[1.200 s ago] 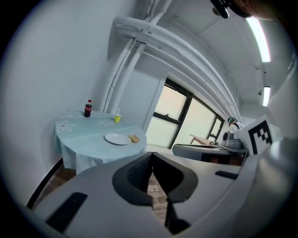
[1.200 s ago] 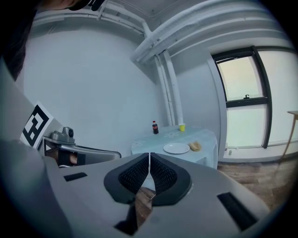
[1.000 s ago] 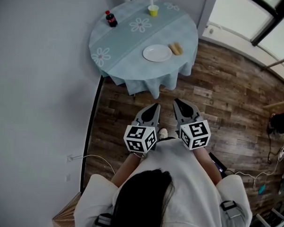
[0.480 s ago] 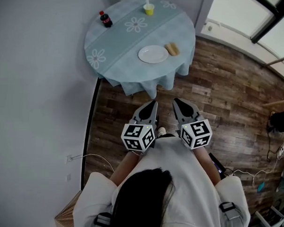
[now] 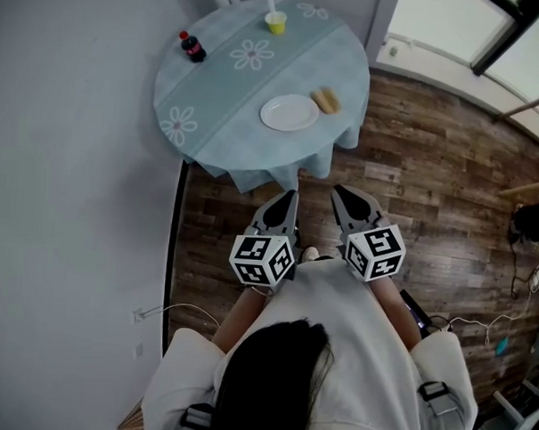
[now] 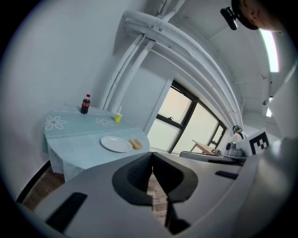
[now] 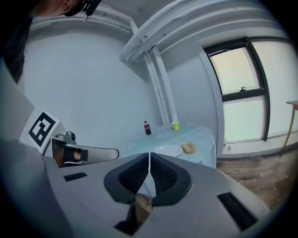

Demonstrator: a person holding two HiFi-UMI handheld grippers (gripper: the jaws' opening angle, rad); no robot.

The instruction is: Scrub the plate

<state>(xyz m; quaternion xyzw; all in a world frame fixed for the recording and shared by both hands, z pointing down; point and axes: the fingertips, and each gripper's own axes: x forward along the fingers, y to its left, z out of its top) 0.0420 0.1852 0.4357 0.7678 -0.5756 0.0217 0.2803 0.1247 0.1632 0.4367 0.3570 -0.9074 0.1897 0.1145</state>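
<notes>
A white plate (image 5: 289, 112) lies on a round table with a pale blue flowered cloth (image 5: 216, 100), with a tan sponge (image 5: 326, 100) just to its right. The plate (image 6: 116, 143) and sponge (image 6: 136, 144) also show in the left gripper view, and the plate (image 7: 168, 150) and sponge (image 7: 189, 148) in the right gripper view. My left gripper (image 5: 288, 200) and right gripper (image 5: 342, 197) hang side by side over the wooden floor, short of the table's near edge. Both are shut and hold nothing.
A small cola bottle (image 5: 189, 47) and a yellow cup with a straw (image 5: 275, 22) stand at the table's far side. A grey wall (image 5: 76, 157) runs along the left, with a cable on the floor. Windows and a wooden frame lie to the right.
The table has come closer to both grippers in the head view. Both grippers stay shut and side by side.
</notes>
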